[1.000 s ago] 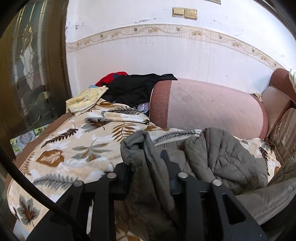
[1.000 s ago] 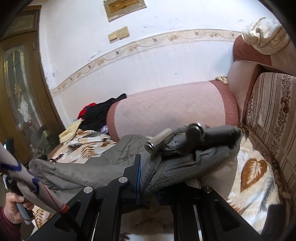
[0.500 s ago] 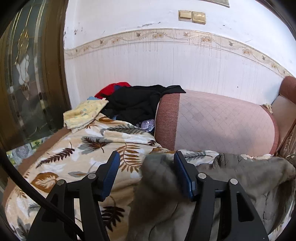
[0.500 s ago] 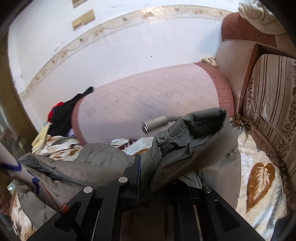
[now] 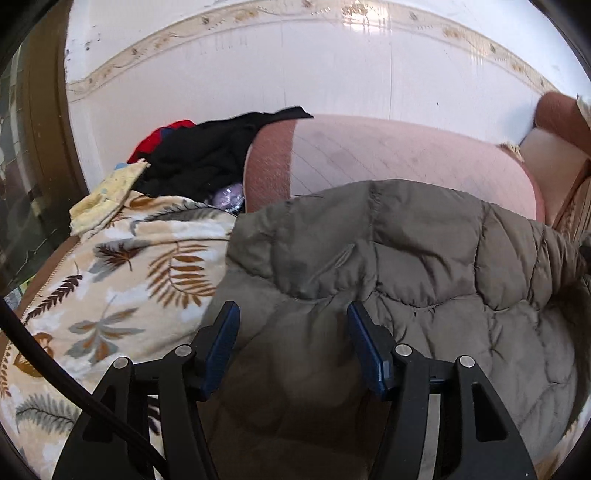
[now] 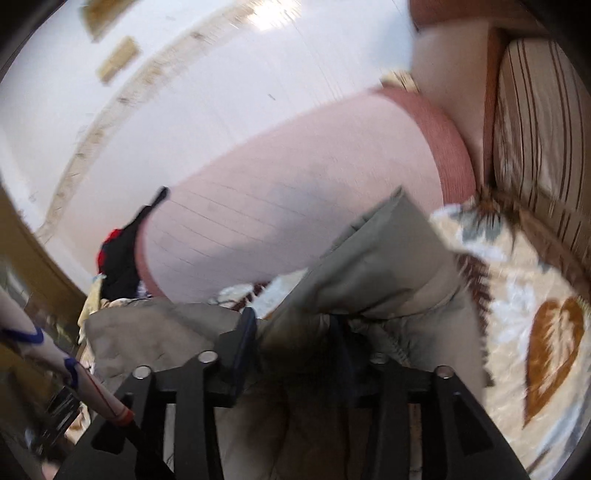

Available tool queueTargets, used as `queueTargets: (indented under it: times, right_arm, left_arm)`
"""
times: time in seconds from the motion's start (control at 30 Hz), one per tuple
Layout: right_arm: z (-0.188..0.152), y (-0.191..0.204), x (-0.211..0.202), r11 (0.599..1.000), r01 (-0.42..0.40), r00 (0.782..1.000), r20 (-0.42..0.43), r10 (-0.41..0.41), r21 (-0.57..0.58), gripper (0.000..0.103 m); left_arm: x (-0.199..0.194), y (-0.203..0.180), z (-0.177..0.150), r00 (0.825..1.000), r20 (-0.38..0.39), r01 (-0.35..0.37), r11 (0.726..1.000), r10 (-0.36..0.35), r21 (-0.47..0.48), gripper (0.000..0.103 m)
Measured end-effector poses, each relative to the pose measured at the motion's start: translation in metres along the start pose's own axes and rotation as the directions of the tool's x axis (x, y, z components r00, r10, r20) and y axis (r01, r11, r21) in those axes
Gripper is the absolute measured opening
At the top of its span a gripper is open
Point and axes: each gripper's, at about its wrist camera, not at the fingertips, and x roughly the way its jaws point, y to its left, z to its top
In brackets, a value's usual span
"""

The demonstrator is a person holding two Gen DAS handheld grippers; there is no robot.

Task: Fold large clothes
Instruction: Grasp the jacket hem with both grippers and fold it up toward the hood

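While the olive quilted jacket [image 5: 424, 266] lies spread over the leaf-print blanket [image 5: 122, 288] on the sofa seat, its far edge reaches the foot of the pink armrest [image 5: 388, 155]

Left wrist view:
- left gripper [image 5: 291, 314] has jaws well apart; blue pads flank the jacket's near fold without pressing it, so the cloth sits between them but is not held
- jacket surface bunched into a raised ridge running across, flatter panel below and to the right
- black garment [image 5: 207, 155] heaped at the armrest's left end, red cloth [image 5: 159, 136] behind it, pale yellow cloth [image 5: 107, 199] just beside both on the blanket
- black cable [image 5: 55, 365] crosses the lower left corner
- white wall with a patterned border strip [image 5: 258, 18] behind the sofa

Right wrist view (blurred):
- right gripper [image 6: 295, 332] jaws are opening; jacket fabric [image 6: 369, 266] is between them, bulging up over the fingers; pads appear parted from the cloth, though the right pad is partly buried in shadow
- a stiff grey-green flap of the jacket stands up just ahead of the fingers, leaning toward the armrest
- striped back cushion [image 6: 535, 140] at right, blanket with a large brown leaf below it
- white and red tube-like item with blue markings [image 6: 55, 354] at lower left; cannot tell what it is
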Motion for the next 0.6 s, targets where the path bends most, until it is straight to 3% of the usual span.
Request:
queueTargets:
  times: [0.13, 0.23, 0.37, 0.6]
  right_arm:
    - [-0.030, 0.022, -0.018, 0.987, -0.008, 1.000, 0.005, 0.009, -0.163, 0.051]
    - [-0.052, 0.033, -0.002, 0.964, 0.007, 0.999, -0.032, -0.016, -0.266, 0.051]
    - [-0.071, 0.027, 0.046, 0.957, 0.052, 0.988, -0.125, -0.091, -0.286, 0.051]
    - [-0.074, 0.007, 0.094, 0.961, 0.103, 0.972, -0.177, -0.152, -0.257, 0.048]
  left_arm:
    - [0.024, 0.000, -0.007, 0.999, -0.045, -0.011, 0.999, 0.009, -0.032, 0.059]
    - [0.044, -0.001, -0.013, 0.996, -0.086, -0.025, 0.999, 0.023, -0.025, 0.060]
    - [0.069, -0.001, -0.023, 0.991, -0.126, -0.048, 0.999, 0.045, -0.014, 0.061]
    - [0.104, -0.006, -0.017, 0.986, -0.146, -0.082, 0.996, 0.080, -0.014, 0.065]
